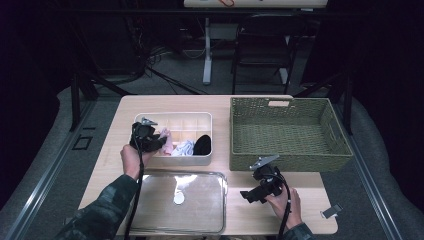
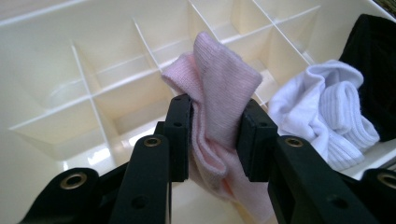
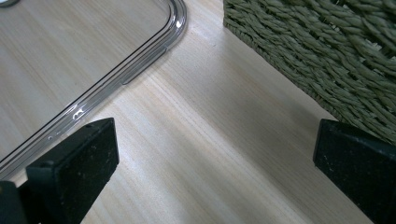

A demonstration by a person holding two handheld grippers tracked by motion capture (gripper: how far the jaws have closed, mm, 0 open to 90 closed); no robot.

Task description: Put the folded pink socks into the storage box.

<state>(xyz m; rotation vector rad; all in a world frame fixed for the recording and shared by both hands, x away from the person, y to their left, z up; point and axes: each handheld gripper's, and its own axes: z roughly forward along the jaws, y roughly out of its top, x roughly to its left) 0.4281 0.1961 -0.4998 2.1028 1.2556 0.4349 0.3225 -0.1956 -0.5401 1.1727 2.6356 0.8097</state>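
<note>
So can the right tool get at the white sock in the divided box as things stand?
Probably yes. The right tool is open and holds nothing. The white sock lies uncovered in the divided box, but the left tool, shut on the pink sock, crowds it.

Pink sock (image 2: 219, 116), white sock (image 2: 327, 121), black sock (image 2: 373, 60), cream organiser box (image 2: 70, 60), green woven basket (image 1: 287, 132).

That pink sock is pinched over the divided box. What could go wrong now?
The left hand-held gripper pinches only a fold of the pink sock, so it might slip free. The white sock lies close beside it and could snag and get dragged along. The sock's loose end might catch on the divided box.
</note>
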